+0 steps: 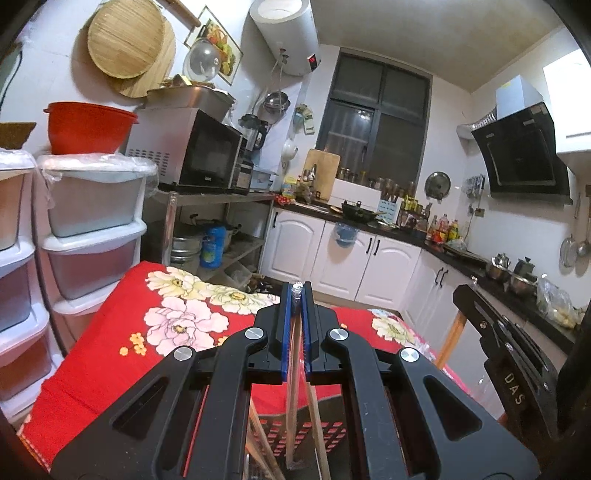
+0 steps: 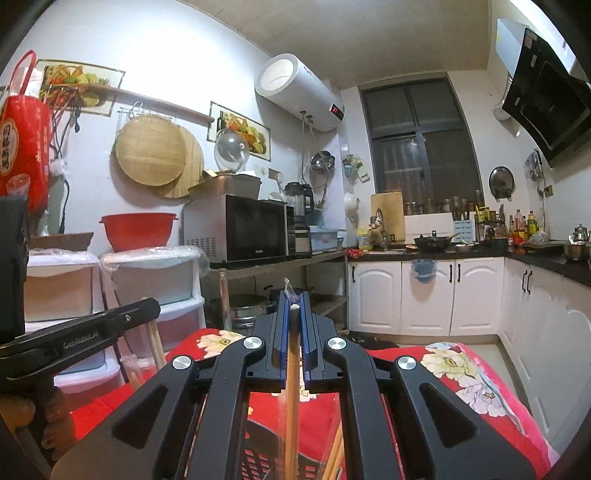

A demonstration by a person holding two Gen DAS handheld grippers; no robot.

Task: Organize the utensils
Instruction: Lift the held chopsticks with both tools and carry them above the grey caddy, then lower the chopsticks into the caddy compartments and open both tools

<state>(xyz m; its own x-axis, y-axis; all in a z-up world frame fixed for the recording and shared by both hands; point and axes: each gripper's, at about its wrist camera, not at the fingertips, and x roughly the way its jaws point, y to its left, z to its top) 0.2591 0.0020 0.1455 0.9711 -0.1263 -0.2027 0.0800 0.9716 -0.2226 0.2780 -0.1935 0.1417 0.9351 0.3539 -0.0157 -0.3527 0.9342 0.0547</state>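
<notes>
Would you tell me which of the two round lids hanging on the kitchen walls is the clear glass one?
The clear glass lid hangs beside the woven bamboo tray, above the microwave; the other lid, near the window, looks dark and opaque.

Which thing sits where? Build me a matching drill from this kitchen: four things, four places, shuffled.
Things:
1. bowl
2. microwave
3. wok
4. water heater

Places:
a. on the black counter
b. high on the wall
c. on top of the drawers
d. on the metal rack

Pairs: 1-c, 2-d, 3-a, 4-b
</notes>
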